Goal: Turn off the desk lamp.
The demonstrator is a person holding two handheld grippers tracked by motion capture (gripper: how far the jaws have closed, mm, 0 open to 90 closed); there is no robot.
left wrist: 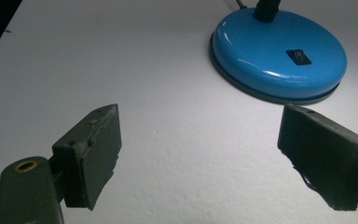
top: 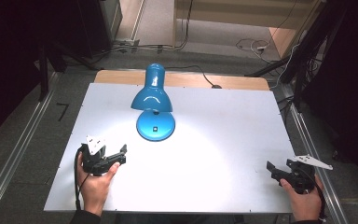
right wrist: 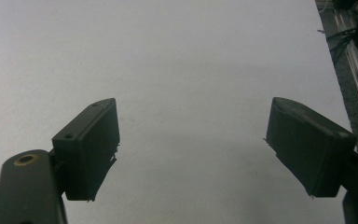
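A blue lamp stands on the white table, in the far half and a little left of the middle. Its round base lies flat on the table, and the shade bends forward over the base, throwing a bright patch of light on the table in front of it. A small black switch sits on top of the base.

The left gripper is held by the left hand near the front left of the table. Its jaws are spread wide and hold nothing. In the left gripper view the base is beyond the fingers, ahead and toward the right-hand one, near but not touching.

The right gripper is held by the right hand at the front right edge, well apart from the lamp. Its jaws are also spread wide with nothing between them; in the right gripper view there is bare table between the fingers.
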